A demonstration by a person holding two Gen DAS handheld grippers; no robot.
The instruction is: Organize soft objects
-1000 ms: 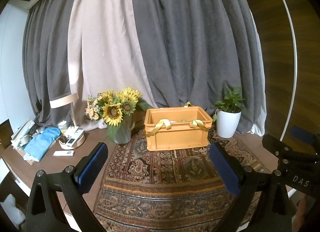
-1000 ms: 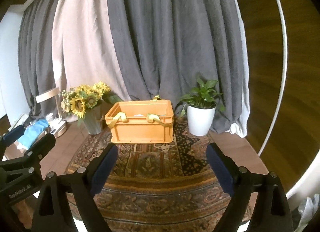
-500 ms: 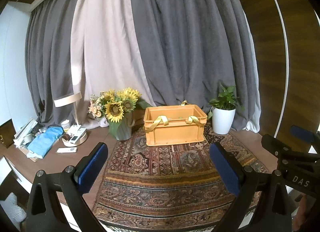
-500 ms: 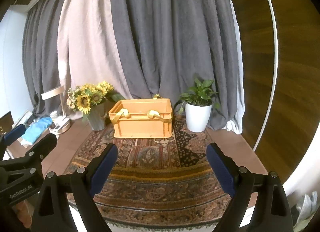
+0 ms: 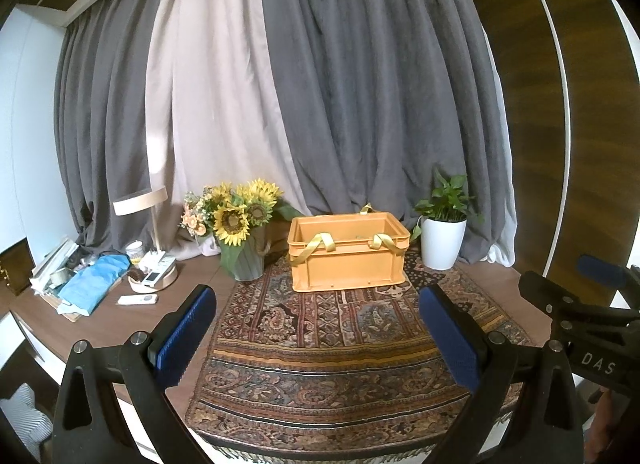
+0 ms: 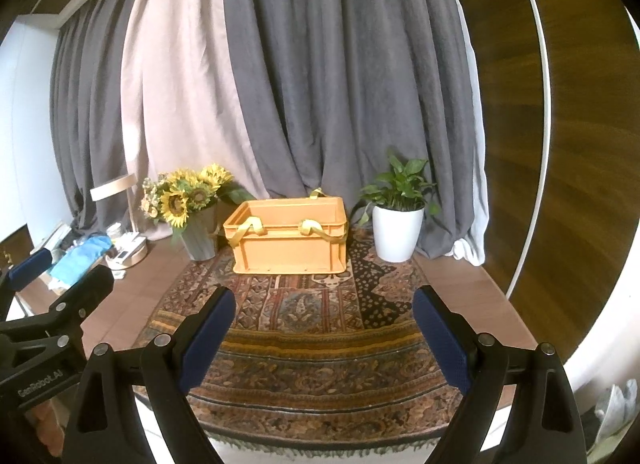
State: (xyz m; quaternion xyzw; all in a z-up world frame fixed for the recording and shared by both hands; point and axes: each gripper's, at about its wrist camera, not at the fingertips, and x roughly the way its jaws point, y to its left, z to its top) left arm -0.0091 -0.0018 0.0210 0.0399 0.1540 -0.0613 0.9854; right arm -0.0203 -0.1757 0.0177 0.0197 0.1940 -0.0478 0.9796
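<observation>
Left wrist view: my left gripper point(image 5: 316, 304) is spread wide, nothing between the blue pads, hovering over the patterned rug point(image 5: 340, 344). The orange crate point(image 5: 348, 260) with yellow straps sits at twelve o'clock, sunflowers point(image 5: 240, 216) at eleven. Right wrist view: my right gripper point(image 6: 324, 304) gapes empty too; crate point(image 6: 288, 242) dead ahead, potted plant point(image 6: 398, 220) at one o'clock.
</observation>
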